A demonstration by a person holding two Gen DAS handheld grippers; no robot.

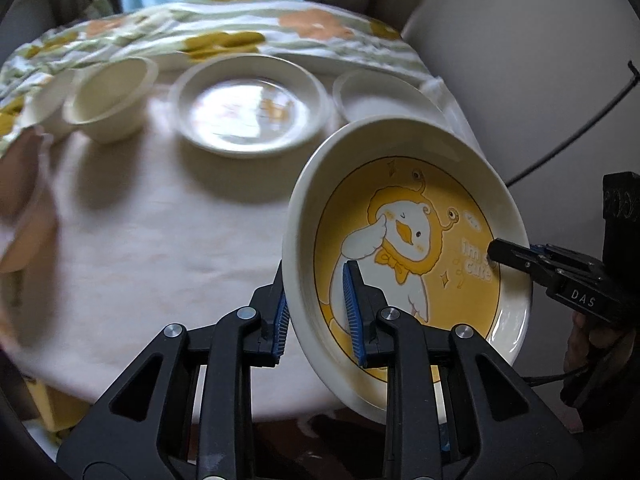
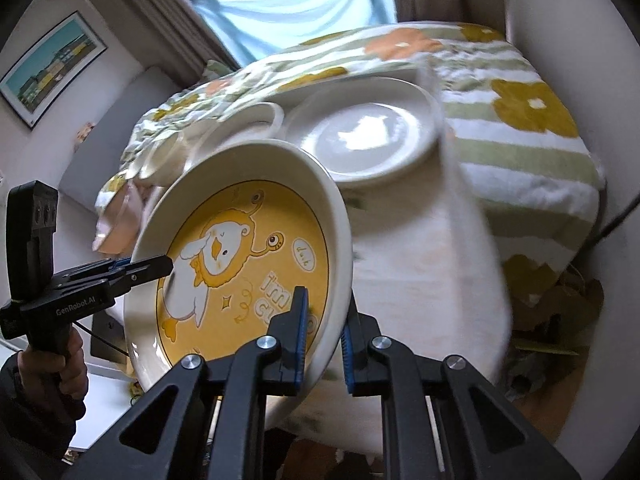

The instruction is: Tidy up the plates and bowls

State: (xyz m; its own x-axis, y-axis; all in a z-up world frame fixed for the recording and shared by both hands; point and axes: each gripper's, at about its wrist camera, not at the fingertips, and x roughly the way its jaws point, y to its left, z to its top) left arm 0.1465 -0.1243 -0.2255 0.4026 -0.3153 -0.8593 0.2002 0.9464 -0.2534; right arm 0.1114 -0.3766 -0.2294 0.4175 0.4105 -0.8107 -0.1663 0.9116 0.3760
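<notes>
A deep white plate with a yellow cartoon duck (image 1: 436, 200) (image 2: 240, 220) hangs tilted above the table's near edge, held from two sides. My left gripper (image 1: 315, 276) is shut on its near-left rim, one blue pad inside and one outside. My right gripper (image 2: 325, 312) is shut on the opposite rim in the same way. Each gripper also shows in the other's view: the right gripper (image 1: 495, 253) at the plate's right edge, the left gripper (image 2: 167, 267) at its left edge, each in a person's hand.
On the round table with a pale cloth (image 1: 160, 232) (image 2: 420, 264) stand a plain white plate (image 1: 248, 108) (image 2: 368, 136), a white bowl (image 1: 112, 96), a smaller bowl (image 1: 46, 106) and another white dish (image 1: 380, 96). A floral blanket (image 1: 208, 32) (image 2: 520, 120) lies behind.
</notes>
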